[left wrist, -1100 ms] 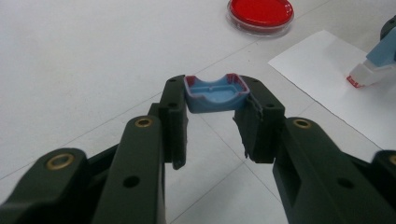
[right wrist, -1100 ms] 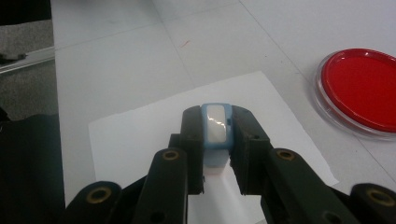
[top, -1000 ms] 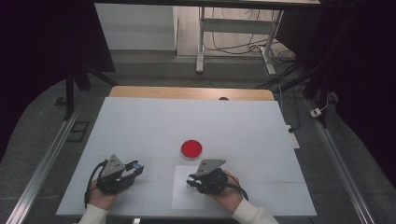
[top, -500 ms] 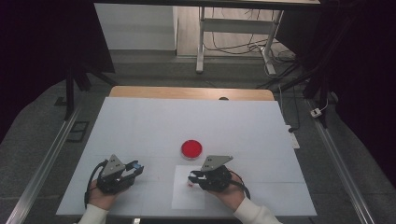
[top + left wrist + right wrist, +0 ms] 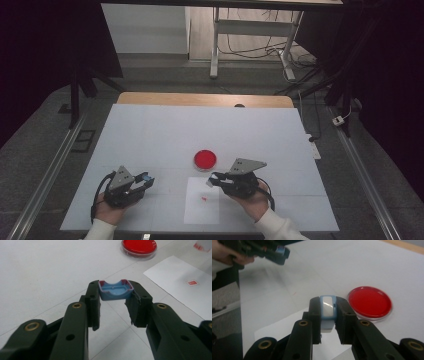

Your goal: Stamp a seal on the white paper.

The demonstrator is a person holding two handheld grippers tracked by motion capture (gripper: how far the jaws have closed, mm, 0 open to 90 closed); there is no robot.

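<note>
Right gripper [image 5: 328, 315] pinches a blue-and-white stamp [image 5: 327, 305], raised above the white sheet [image 5: 202, 210] near the red dish [image 5: 370, 301]. Left gripper [image 5: 115, 298] pinches its blue cap [image 5: 115, 290] at front left. Advice: lower the stamp square and press evenly. No legible writing; red mark [image 5: 192, 282] unreadable.

A big white table top [image 5: 165, 135] has a light brown wooden edge [image 5: 205, 99] at its far side. The floor [image 5: 45, 130] is grey. Behind the table stands a white metal frame [image 5: 250, 30] with black cables [image 5: 250, 50]. The room's sides are dark.
</note>
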